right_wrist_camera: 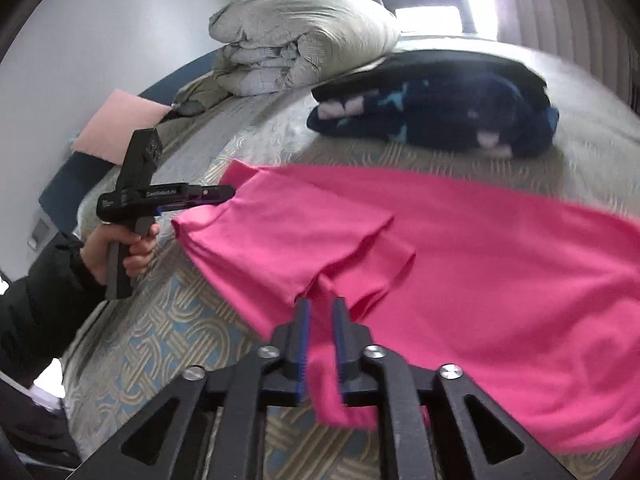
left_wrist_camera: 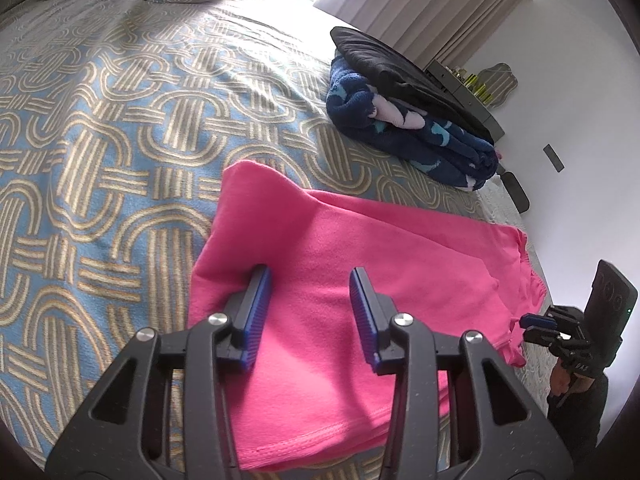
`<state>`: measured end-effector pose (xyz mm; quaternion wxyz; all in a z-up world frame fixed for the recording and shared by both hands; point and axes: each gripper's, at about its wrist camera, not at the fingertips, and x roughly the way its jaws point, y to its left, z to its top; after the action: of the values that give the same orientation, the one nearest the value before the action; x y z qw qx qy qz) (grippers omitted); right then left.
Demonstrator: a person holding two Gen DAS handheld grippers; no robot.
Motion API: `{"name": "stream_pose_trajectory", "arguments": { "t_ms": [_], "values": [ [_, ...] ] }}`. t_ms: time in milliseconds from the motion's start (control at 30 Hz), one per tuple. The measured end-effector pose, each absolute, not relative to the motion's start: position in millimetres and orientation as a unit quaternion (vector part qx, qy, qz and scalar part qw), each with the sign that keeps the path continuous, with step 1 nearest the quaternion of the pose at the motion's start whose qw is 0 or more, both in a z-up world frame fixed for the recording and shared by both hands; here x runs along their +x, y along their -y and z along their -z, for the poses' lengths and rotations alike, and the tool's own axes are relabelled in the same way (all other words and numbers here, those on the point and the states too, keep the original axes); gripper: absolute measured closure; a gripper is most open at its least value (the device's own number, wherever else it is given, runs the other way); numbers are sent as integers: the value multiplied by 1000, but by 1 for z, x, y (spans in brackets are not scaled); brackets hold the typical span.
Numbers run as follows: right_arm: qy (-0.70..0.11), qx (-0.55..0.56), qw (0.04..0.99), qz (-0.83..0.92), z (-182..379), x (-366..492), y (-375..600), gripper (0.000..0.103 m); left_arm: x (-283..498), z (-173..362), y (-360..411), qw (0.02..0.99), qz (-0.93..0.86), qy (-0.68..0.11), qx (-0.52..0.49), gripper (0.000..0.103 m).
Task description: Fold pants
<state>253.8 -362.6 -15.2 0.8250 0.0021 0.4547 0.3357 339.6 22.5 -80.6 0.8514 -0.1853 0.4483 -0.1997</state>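
Note:
The pink pants (left_wrist_camera: 340,280) lie spread on the patterned bed, partly folded over. My left gripper (left_wrist_camera: 310,280) is open just above the pink cloth, with nothing between its blue pads. In the right wrist view it (right_wrist_camera: 228,194) sits at the pants' far edge, held by a hand. My right gripper (right_wrist_camera: 320,306) is shut on a bunched edge of the pink pants (right_wrist_camera: 480,260), lifting it slightly. It shows small in the left wrist view (left_wrist_camera: 528,326) at the pants' right edge.
A dark blue patterned blanket with a black garment on top (left_wrist_camera: 412,116) lies on the bed behind the pants, also in the right wrist view (right_wrist_camera: 440,116). A folded grey duvet (right_wrist_camera: 296,40) and pink pillow (right_wrist_camera: 116,128) sit at the headboard. The bedspread (left_wrist_camera: 100,160) stretches left.

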Motion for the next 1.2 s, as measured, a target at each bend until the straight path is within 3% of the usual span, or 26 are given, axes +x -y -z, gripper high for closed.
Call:
{"name": "stream_pose_trajectory", "arguments": {
  "t_ms": [133,400,433,500,533,633,833,867,900,933,1200],
  "values": [
    [-465,-93,814,-335,20,262,337,87,339,81,-22,851,202,-448,-186,60],
    [-453,-129,814,-341,23,276,333,87,337,82,-23,850,206,-447,-187,60],
    [-450,-122,816,-342,21,277,336,85,336,82,-24,850,206,-447,-187,60],
    [-453,-123,813,-345,20,279,338,64,335,82,-24,850,206,-446,-188,60],
    [-458,-125,806,-352,21,280,338,59,336,82,-24,850,206,-447,-188,60],
    [-472,-107,784,-388,22,283,334,58,336,82,-25,850,207,-447,-188,60],
    [-488,-114,774,-387,32,287,326,65,336,82,-25,849,208,-447,-189,60],
    [-489,-103,772,-393,33,288,327,71,336,82,-25,849,208,-447,-190,60],
    [-490,-91,767,-404,33,288,328,88,336,82,-25,849,208,-446,-191,60],
    [-490,-87,763,-412,32,286,328,97,335,81,-25,849,208,-446,-191,60],
    [-485,-97,766,-412,26,279,329,97,336,81,-25,849,207,-447,-190,60]
  ]
}}
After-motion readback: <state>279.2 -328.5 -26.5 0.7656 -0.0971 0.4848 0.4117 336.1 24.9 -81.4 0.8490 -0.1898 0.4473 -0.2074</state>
